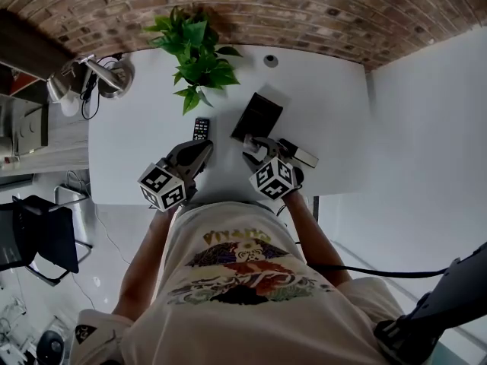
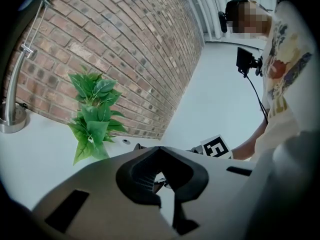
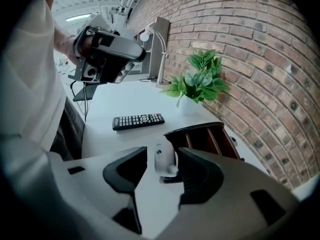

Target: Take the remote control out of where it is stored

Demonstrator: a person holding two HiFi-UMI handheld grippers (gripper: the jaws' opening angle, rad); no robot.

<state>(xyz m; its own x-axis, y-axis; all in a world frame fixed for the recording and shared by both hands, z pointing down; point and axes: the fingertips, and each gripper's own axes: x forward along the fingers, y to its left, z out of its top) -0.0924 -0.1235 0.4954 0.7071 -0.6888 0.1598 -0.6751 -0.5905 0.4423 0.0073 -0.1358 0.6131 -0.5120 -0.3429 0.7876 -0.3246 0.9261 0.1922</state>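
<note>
— On the white table, just ahead of the right gripper, is that a remote control?

— Yes. A small white remote lies flat on the tabletop and shows in the gap between that gripper's two dark fingers. The fingers stand well apart and neither pad presses on it, so it lies free and is not held. A second one, a long black remote with rows of buttons, lies further off on the bare table, toward the potted plant.

— And the place where they are stored?

— A dark wooden organizer with upright dividers stands just beyond the white remote, to its right. The compartments that show look empty. Part of the organizer is hidden behind the gripper's finger.

— What about the left gripper?

— In its own view the left gripper has its fingers closed together on nothing. The right gripper view shows it held up in the air above the table, touching neither remote.

— So how far along is the job?

— By my reading, all but finished. Both remotes are outside the organizer and rest on the table. I cannot tell which of the two the task means. Little seems left beyond drawing the grippers clear.
</note>
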